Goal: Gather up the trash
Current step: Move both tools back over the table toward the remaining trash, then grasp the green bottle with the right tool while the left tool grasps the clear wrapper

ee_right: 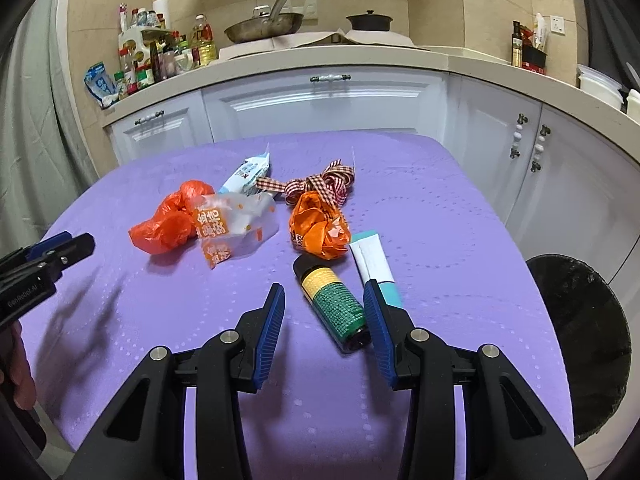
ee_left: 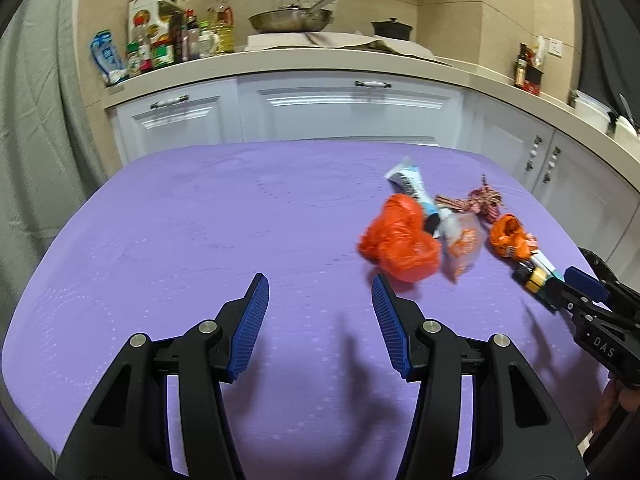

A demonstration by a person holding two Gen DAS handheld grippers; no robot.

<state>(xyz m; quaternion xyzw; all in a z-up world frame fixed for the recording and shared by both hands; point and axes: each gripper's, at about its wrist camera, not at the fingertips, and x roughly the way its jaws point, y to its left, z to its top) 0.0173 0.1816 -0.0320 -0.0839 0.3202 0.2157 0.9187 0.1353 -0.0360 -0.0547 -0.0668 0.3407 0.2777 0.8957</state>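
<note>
wrist views angled down, sharing purple table [ee_left: 200, 220]

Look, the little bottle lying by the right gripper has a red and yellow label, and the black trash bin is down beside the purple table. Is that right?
Not quite. The little bottle has a green and yellow label, not red and yellow; the right wrist view shows it. It does lie by the right gripper, and the black trash bin is beside the purple table.

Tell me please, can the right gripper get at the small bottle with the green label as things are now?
Probably yes. The right gripper stands open, and the bottle lies on the purple cloth just ahead, near its right finger. Nothing covers it; only the tube lies close beside it.
</note>
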